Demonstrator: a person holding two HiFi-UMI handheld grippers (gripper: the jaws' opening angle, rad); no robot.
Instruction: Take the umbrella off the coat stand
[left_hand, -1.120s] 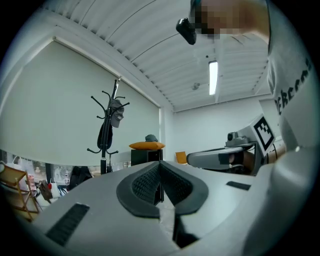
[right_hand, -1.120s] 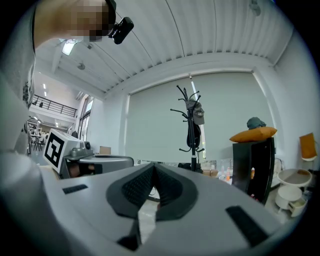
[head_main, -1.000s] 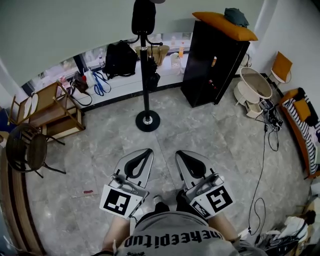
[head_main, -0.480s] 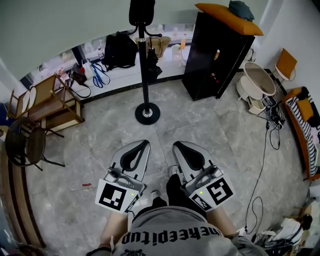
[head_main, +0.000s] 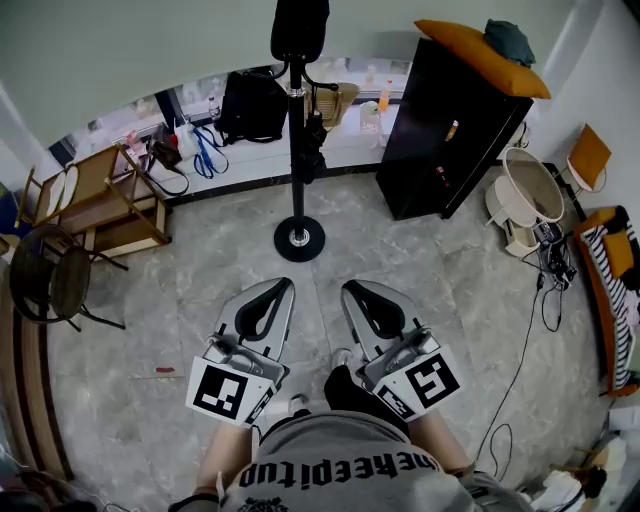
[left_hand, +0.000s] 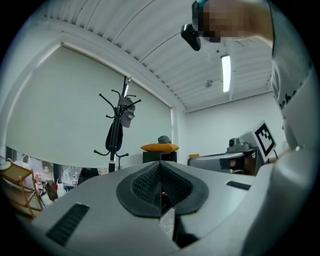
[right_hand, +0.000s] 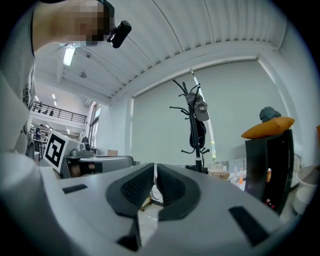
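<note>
Left gripper and right gripper are sitting clenched, empty. Umbrella is hanging on coat stand at twelve o'clock, well apart; advise opening jaws before reaching it.

A black cabinet is seen against the wall at the right. An orange cushion is laid across its top, and a dark green bundle is set on the cushion. A black backpack is propped on the low white ledge. A wooden shelf unit is placed at the left, with a round dark chair just beside it. A white round basket seat is stood right of the cabinet.
</note>
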